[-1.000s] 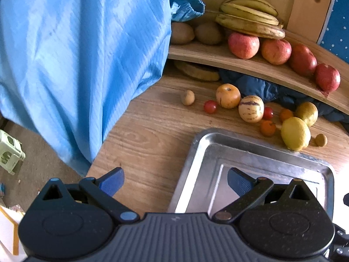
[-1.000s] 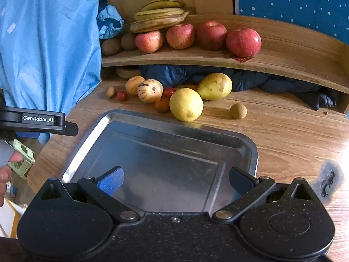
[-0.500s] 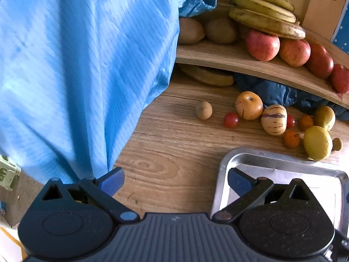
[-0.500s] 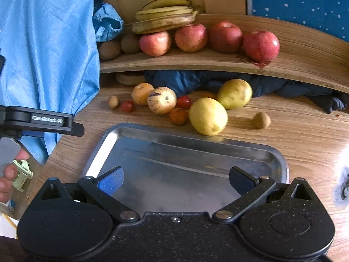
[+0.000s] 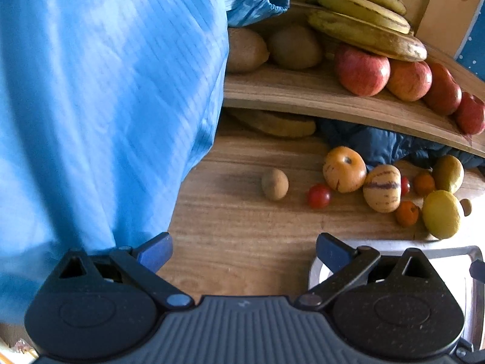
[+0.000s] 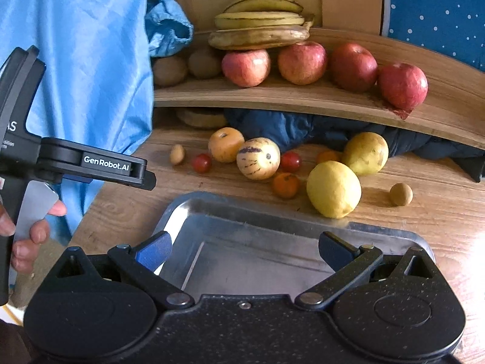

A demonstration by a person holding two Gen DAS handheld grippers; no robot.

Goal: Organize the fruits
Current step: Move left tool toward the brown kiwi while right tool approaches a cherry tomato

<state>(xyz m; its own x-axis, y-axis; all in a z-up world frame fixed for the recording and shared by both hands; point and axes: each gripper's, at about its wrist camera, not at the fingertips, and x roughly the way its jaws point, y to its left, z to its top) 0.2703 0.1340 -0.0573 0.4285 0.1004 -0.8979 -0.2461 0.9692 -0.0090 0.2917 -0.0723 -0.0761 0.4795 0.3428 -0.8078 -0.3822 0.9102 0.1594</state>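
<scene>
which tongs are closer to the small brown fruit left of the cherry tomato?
Left. The left tongs are open, facing the small brown fruit across bare table. The right tongs are open over the tray, farther right of it.

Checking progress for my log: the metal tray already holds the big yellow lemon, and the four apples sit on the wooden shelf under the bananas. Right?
Not quite. The metal tray holds nothing; the big yellow lemon lies on the wooden table just beyond its far rim, as the right wrist view shows. The four apples do sit on the wooden shelf under the bananas.
</scene>
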